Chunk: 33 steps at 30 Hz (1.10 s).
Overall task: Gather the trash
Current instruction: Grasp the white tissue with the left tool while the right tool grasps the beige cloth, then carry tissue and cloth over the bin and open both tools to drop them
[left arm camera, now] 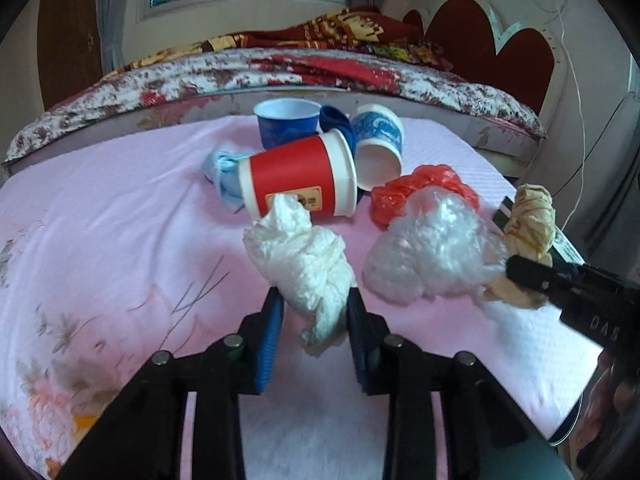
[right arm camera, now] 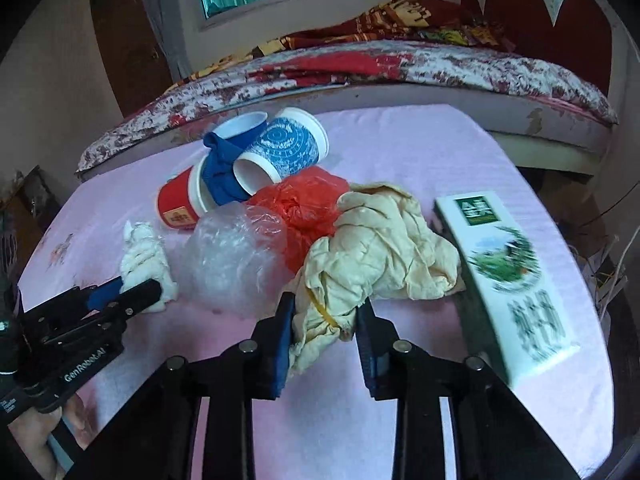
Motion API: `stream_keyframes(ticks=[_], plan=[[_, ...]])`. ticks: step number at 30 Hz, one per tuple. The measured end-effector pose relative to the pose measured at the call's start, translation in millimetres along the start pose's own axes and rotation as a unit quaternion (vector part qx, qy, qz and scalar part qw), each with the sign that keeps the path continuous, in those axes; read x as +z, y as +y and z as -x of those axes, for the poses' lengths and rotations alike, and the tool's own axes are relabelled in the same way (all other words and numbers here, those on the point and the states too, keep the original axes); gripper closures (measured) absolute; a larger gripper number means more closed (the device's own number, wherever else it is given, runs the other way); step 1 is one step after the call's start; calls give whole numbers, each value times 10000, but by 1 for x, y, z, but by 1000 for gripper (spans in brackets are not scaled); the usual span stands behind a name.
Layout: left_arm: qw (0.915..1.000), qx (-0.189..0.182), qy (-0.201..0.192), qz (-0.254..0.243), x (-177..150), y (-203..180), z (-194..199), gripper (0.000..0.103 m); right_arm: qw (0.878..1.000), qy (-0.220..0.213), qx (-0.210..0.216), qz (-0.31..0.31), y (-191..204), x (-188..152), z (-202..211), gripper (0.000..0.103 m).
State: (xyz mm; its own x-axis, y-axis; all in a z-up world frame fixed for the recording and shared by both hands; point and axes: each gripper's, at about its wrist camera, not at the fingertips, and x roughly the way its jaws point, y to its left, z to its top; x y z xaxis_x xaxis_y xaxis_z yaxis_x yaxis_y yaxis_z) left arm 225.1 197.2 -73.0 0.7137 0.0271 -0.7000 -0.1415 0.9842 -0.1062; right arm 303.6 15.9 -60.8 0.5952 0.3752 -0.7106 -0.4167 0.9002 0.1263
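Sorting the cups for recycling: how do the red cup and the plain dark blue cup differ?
The red cup lies on its side; the dark blue cup stands upright with its white inside showing. The red cup carries a printed label, whereas the dark blue cup looks plain. The red cup looks taller. Both are paper cups with white rims on the pink cloth.

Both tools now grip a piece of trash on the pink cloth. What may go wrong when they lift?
1. The left tool pinches only the tail of the white tissue wad; it may slip out or tear.
2. The cream crumpled paper in the right tool touches the clear plastic bag and green-and-white box; lifting may drag them.
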Motion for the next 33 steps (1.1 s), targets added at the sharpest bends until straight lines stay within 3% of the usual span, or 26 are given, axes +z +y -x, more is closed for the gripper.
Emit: stream_keyframes(ticks=[8,21,33], plan=[[9992,-65,-218,-328,-17,-20,41,70,9997,-224,-69,-20,-14,-26,56,72],[9917,-692,-488,-968,-43,-103,92,70,9978,-454,-472,85,-56,-84,162,72],[9804,-1174,-508,-1499,-62,-180,110,70,9926,-652,-893,-496,-118,-127,216,72]])
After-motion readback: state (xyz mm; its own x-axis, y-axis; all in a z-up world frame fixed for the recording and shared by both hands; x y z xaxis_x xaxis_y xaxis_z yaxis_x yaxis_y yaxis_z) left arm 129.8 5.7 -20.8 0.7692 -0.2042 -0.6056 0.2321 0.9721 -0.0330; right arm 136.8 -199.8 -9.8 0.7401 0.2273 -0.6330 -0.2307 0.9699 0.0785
